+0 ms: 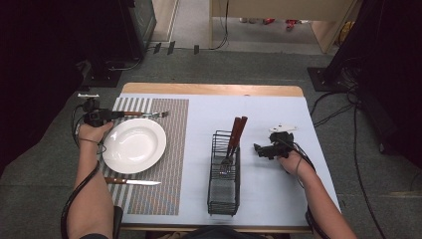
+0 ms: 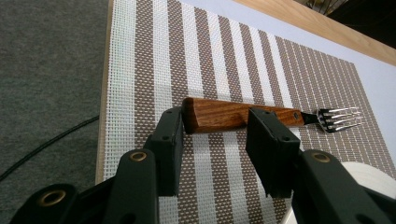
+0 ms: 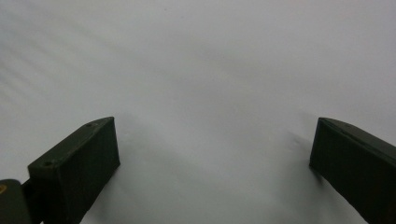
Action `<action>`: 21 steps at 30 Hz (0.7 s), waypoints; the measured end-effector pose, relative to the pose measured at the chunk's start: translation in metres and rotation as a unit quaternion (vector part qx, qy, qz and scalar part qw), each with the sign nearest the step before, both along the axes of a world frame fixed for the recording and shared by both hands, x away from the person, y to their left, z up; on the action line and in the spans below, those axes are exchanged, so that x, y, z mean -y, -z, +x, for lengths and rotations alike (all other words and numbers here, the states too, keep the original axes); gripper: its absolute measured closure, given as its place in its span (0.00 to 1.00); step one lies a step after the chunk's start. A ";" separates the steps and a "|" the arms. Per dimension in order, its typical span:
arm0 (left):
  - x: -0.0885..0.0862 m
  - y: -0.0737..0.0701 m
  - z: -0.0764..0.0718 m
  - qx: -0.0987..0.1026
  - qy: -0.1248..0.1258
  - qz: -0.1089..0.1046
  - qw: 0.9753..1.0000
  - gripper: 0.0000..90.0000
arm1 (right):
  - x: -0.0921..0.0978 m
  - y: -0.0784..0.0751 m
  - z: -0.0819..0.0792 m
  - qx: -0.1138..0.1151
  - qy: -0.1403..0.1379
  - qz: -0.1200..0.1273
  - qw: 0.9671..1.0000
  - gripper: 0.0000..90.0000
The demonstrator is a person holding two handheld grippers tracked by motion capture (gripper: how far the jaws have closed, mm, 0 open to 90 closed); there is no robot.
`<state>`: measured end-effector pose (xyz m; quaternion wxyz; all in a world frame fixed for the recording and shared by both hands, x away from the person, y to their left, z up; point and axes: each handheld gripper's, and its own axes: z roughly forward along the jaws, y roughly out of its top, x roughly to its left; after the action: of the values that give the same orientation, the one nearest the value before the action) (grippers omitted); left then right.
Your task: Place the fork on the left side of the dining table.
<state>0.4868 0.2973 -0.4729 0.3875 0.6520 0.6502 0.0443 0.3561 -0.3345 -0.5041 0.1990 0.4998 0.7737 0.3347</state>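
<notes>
Grey carpet surrounds my table (image 1: 278, 107), whose pale sheet carries a striped placemat (image 1: 169, 149) with a white plate (image 1: 134, 145) on it. Beyond the plate, on the placemat's far edge, lies the fork (image 2: 243, 115), wooden handle toward me and tines pointing away.

My left tool (image 2: 215, 140) has its jaws apart on either side of the handle, near its butt end; whether the pads already touch the wood I cannot tell. I judge the fork light and stiff. The polished wood may be a little slick, and the flat-sided handle is the place to pinch, across its width, well back from the thin metal neck. Gripped this near the end, the tines may droop.

My right tool (image 1: 271, 148) rests on the bare sheet, well off to the right of the plate past the wire caddy (image 1: 224, 174), jaws wide apart and holding nothing. A knife (image 1: 132, 181) lies on the plate's near side.
</notes>
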 end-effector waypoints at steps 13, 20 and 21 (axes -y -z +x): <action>0.003 0.001 0.003 -0.017 -0.008 0.024 1.000 0.52 | 0.000 0.000 0.000 0.000 -0.001 0.000 1.000 0.01; 0.003 -0.003 0.002 -0.009 -0.012 0.024 1.000 0.51 | 0.000 0.000 0.000 0.000 -0.001 0.000 1.000 0.01; 0.002 -0.004 0.002 -0.007 -0.012 0.024 1.000 0.50 | 0.000 0.000 0.000 0.000 -0.001 0.000 1.000 0.01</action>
<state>0.4885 0.2954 -0.4686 0.3667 0.6535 0.6594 0.0595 0.3562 -0.3346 -0.5042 0.1986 0.4994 0.7739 0.3351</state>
